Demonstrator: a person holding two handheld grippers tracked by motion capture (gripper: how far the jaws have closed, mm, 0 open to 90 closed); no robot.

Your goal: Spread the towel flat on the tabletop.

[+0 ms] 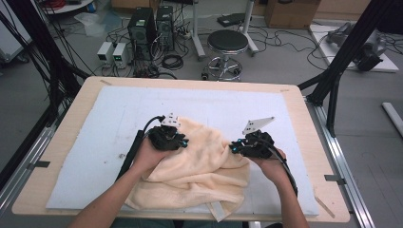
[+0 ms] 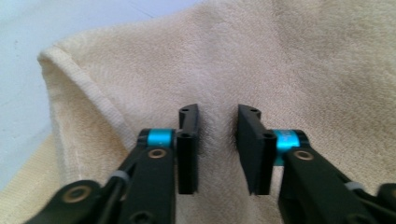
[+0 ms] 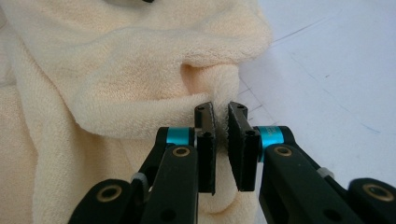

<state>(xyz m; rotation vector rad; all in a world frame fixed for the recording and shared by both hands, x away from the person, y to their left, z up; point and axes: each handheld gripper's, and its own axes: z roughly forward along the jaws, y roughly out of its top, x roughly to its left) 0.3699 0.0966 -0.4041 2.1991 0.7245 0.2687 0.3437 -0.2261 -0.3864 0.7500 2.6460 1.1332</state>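
High view: cream towel [image 1: 199, 164] rumpled mid-surface, both grippers on it. Left gripper view: left gripper [image 2: 217, 140] jaws spread over flat cloth; press deeper before closing. Right gripper view: right gripper [image 3: 221, 140] jaws pinching a fold; lift evenly.

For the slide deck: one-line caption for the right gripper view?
Right gripper pinching a bunched fold of cream terry towel at its edge, above the pale blue table mat.

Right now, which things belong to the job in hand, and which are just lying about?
In the job:
- crumpled cream terry towel
- left tool, open above it
- right tool, pinching a fold
- pale blue table mat

Lying about:
- round black stool
- black computer towers
- cardboard box
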